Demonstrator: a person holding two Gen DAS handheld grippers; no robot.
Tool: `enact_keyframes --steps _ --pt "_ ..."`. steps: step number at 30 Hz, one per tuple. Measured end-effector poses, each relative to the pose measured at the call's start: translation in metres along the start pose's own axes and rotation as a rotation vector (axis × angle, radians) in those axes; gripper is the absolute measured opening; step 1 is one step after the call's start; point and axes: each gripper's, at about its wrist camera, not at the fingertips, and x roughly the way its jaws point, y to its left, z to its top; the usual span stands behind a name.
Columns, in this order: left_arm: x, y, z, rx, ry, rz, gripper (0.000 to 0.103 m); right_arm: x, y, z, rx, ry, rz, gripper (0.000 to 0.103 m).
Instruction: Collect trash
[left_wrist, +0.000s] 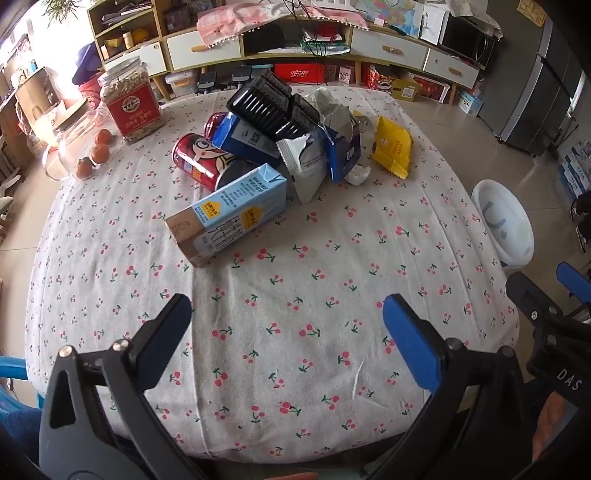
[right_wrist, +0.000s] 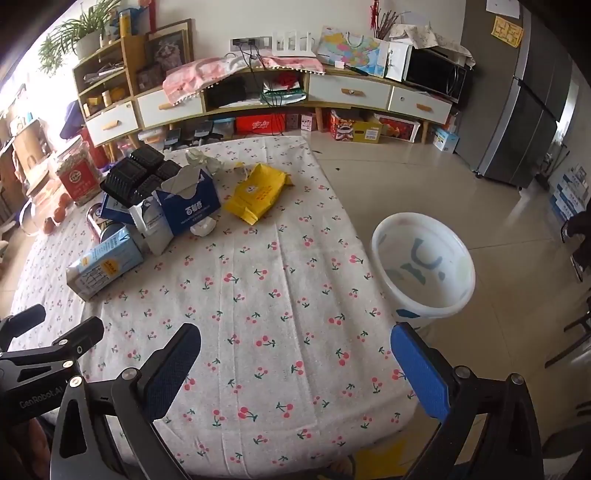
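A heap of trash lies at the far side of the cherry-print tablecloth (left_wrist: 295, 295): a light-blue carton (left_wrist: 229, 214) on its side, a red can (left_wrist: 199, 158), a black plastic tray (left_wrist: 266, 103), a torn dark-blue box (left_wrist: 343, 147), a torn silver wrapper (left_wrist: 306, 166), a yellow packet (left_wrist: 393, 149) and a crumpled white tissue (left_wrist: 358, 173). A white bucket (right_wrist: 423, 266) stands on the floor right of the table. My left gripper (left_wrist: 288, 317) hangs open over the near cloth, empty. My right gripper (right_wrist: 295, 350) is open and empty too, near the table's right edge.
A red-labelled jar (left_wrist: 129, 103) and a glass jar with orange fruits (left_wrist: 79, 144) stand at the table's far left. A long cabinet (right_wrist: 258, 96) lines the wall behind. A grey fridge (right_wrist: 524, 129) stands at the right, with tiled floor around the bucket.
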Motion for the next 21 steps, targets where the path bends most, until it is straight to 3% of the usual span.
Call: enact_keyframes --steps 21 --pt "0.0006 -0.0014 -0.0013 -0.001 0.001 -0.006 0.103 0.0018 -0.0006 -0.0009 -0.006 0.006 -0.001 0.103"
